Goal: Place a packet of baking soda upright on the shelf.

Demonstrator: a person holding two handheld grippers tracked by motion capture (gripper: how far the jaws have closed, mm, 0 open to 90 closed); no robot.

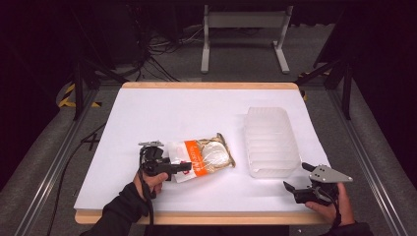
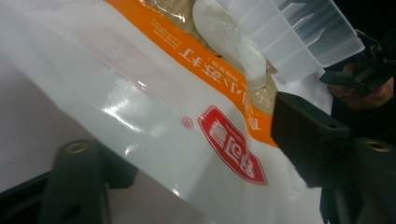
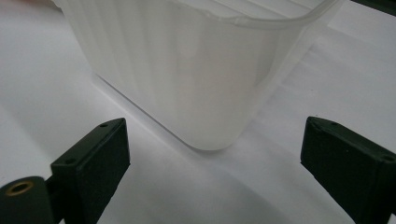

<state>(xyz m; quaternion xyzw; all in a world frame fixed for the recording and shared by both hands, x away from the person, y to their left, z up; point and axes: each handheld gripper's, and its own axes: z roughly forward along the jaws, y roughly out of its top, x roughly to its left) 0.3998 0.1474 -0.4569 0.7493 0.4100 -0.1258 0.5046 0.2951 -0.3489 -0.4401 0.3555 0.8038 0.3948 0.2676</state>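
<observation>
Dark floor and cables surround a white tabletop [image 1: 162,105] with a wooden rim; its far half and left side lie bare, giving free room, while everything sits toward the near edge. Two hand-held tongs, one snack bag and one plastic tub make up the count.

At the left, the left tongs [image 1: 186,166] point rightward at the near-left end of the snack bag [image 1: 202,156], held by a hand in a dark sleeve. From the left gripper view, the bag's white end [image 2: 140,107] lies between the part-open jaws; whether the pads press on it I cannot tell. The bag is flat, glossy white with an orange band, a red emblem and pale round crackers behind a clear window.

Just right of it stands the ribbed, translucent plastic tub [image 1: 270,140], apart from the bag. Near the right front corner, the right tongs [image 1: 297,183] gape wide and empty, facing the tub's near wall [image 3: 196,84].
</observation>
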